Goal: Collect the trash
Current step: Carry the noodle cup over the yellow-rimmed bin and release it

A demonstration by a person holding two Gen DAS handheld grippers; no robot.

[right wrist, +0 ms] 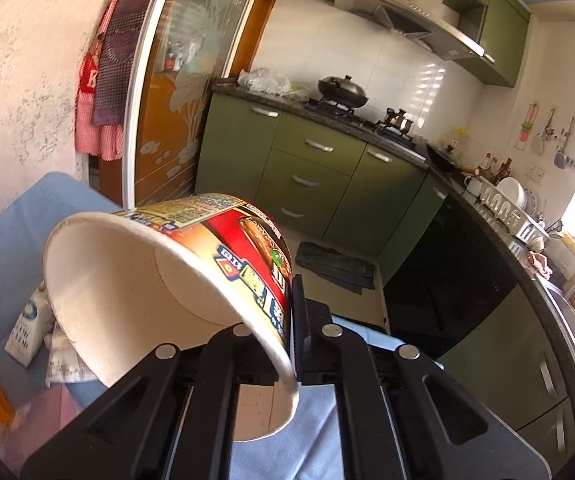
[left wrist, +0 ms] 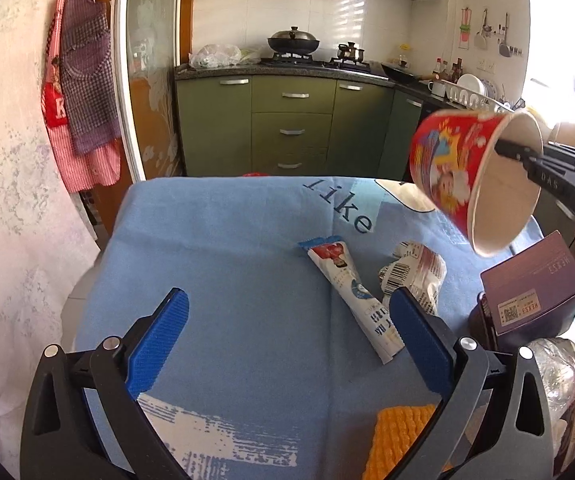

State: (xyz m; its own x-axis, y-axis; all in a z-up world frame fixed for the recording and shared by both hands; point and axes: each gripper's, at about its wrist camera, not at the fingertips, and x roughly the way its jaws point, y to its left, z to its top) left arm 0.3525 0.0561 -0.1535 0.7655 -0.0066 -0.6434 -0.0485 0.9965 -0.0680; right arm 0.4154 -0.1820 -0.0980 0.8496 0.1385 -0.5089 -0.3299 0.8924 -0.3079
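My right gripper (right wrist: 283,320) is shut on the rim of an empty red instant-noodle cup (right wrist: 175,280) and holds it tilted in the air above the table's right side; the cup also shows in the left wrist view (left wrist: 471,176) with the right gripper (left wrist: 503,148) pinching its wall. My left gripper (left wrist: 287,336) is open and empty, low over the blue tablecloth (left wrist: 227,264). Between and beyond its blue pads (left wrist: 159,344) lie a long white and blue wrapper (left wrist: 347,288) and a crumpled white wrapper with a barcode (left wrist: 411,272).
A purple box (left wrist: 535,288) and a foil-lidded container (left wrist: 555,368) sit at the table's right edge. An orange ridged packet (left wrist: 399,440) lies near the front. Green kitchen cabinets (left wrist: 291,128) stand beyond the table; a wall with hung aprons (left wrist: 83,92) is on the left.
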